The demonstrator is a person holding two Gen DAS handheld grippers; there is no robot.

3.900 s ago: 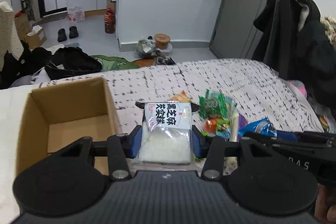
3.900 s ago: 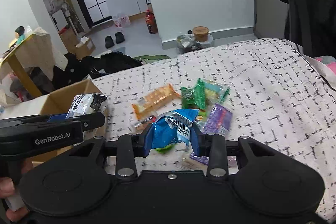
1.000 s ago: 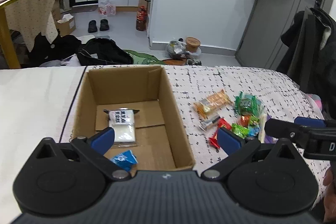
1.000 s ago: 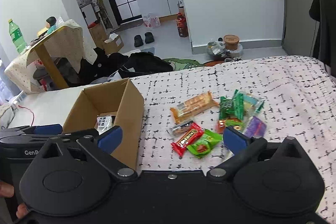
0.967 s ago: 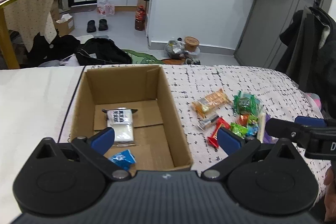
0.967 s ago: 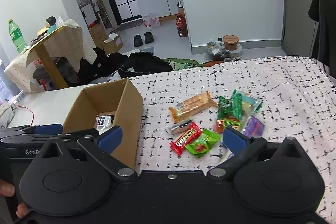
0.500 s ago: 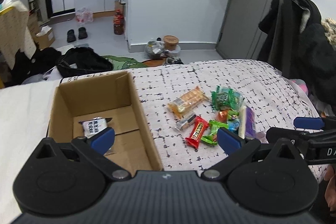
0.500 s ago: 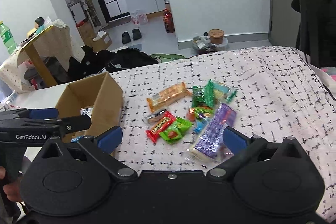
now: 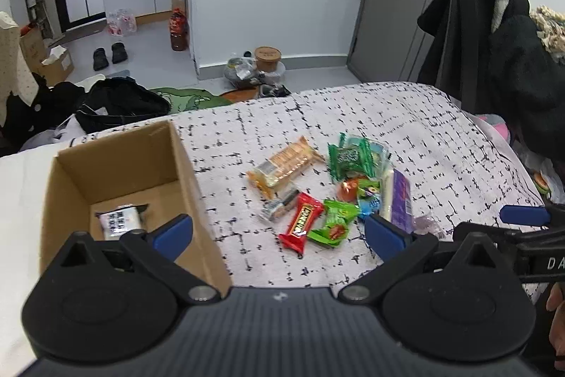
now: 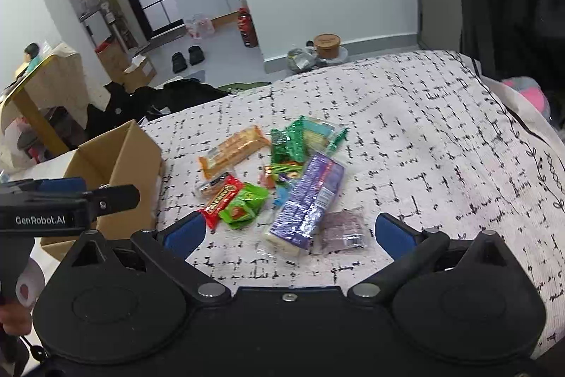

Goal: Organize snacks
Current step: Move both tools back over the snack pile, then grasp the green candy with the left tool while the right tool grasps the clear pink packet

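Both claws wide and empty, right claw over glossy purple packet, left claw

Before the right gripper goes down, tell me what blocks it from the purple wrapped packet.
Nothing visible does. The right gripper hangs open right above the purple wrapped packet, which lies atop the pile on the patterned bedspread. A small dark packet touches its right side and could get caught too.

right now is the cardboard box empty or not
Not empty: the cardboard box is open-topped and a white snack packet with black print lies on its floor.
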